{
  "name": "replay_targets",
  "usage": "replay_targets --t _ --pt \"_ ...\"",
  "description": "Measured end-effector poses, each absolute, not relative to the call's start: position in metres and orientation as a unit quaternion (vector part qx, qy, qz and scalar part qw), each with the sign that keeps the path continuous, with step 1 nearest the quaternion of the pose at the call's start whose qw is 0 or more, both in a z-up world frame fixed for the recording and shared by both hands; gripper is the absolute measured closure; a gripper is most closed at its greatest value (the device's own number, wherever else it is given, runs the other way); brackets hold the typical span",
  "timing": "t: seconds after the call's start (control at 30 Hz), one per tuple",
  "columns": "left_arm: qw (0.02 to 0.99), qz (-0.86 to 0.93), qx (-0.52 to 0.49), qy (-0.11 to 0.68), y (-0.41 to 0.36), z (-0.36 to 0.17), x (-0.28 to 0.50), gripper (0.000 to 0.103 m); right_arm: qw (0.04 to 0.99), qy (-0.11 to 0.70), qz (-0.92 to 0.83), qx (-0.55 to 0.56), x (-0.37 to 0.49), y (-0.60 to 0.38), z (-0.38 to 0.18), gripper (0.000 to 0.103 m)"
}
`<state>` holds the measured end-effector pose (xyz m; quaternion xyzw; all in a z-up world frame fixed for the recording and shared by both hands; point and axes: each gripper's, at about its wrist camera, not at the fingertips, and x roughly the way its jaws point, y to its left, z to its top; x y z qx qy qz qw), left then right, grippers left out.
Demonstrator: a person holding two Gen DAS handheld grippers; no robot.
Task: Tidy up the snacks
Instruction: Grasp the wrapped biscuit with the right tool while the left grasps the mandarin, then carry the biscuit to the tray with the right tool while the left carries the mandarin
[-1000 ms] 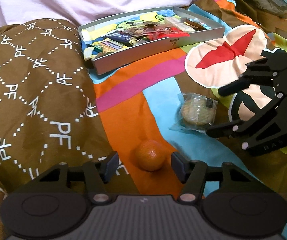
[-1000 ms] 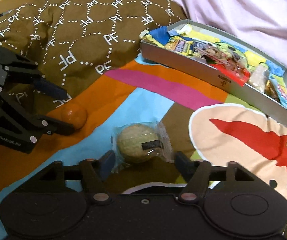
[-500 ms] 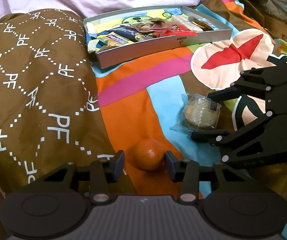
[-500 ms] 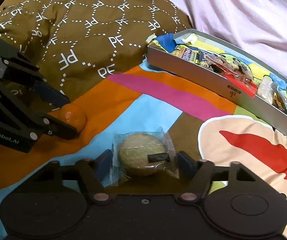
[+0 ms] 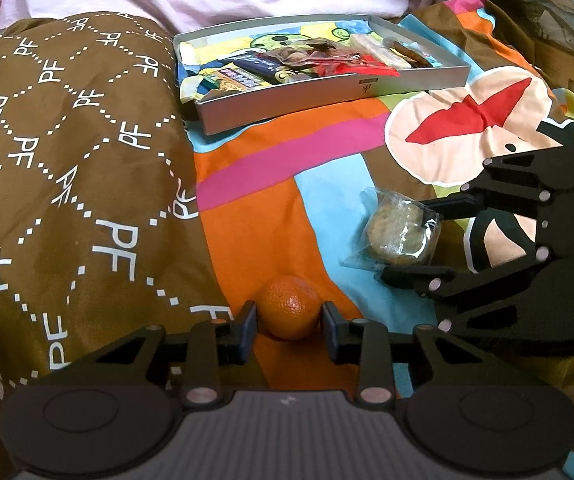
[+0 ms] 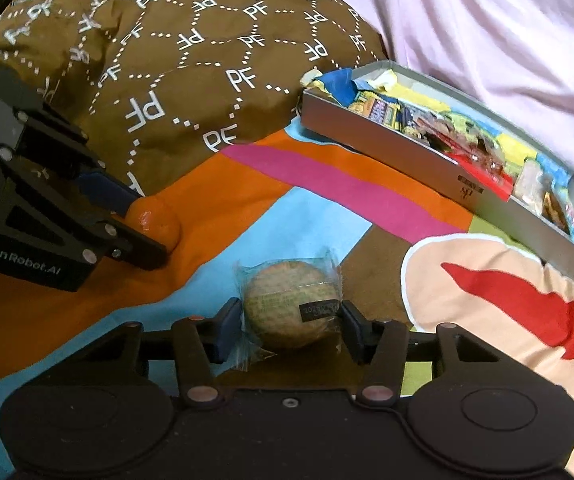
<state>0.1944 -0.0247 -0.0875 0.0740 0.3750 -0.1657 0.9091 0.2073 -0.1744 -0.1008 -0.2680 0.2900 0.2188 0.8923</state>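
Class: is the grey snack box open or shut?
Open: the grey snack box has no lid on it, and its packets show from above.

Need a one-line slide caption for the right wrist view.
Right tongs closed on a wrapped cookie on the colourful blanket; left tongs clamp the orange.

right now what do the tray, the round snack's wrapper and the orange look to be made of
Tray: likely coated cardboard, matte grey; thin flat walls with a small printed mark, though thin metal isn't ruled out.
Wrapper: clear glossy plastic film; it crinkles, glints, and shows the round biscuit-like snack inside.
Orange: real fruit by the look, with dimpled peel and a small shiny highlight.
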Motion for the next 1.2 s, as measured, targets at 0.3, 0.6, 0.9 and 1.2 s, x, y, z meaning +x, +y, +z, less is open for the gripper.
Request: replay_targets --t 0.3,0.6,0.9,1.2 --pt "0.918 -0.126 0.056 0.372 -0.029 -0.079 0.202 0.066 0.898 0.226 0.185 -0.330 0.196 -0.165 -0.103 0.051" --pt "0.940 -0.071 0.003 0.334 -0.037 -0.050 0.216 0.066 0.935 0.177 0.142 -0.271 0.201 -0.189 -0.064 0.051" --pt "0.950 -0.023 -0.039 0.310 -0.044 -0.006 0.259 0.066 0.961 0.136 0.129 -0.202 0.226 -0.204 -0.031 0.050" --pt "0.946 -0.006 -0.078 0.315 -0.041 0.006 0.328 0.066 0.977 0.100 0.111 -0.151 0.283 -0.219 -0.017 0.050"
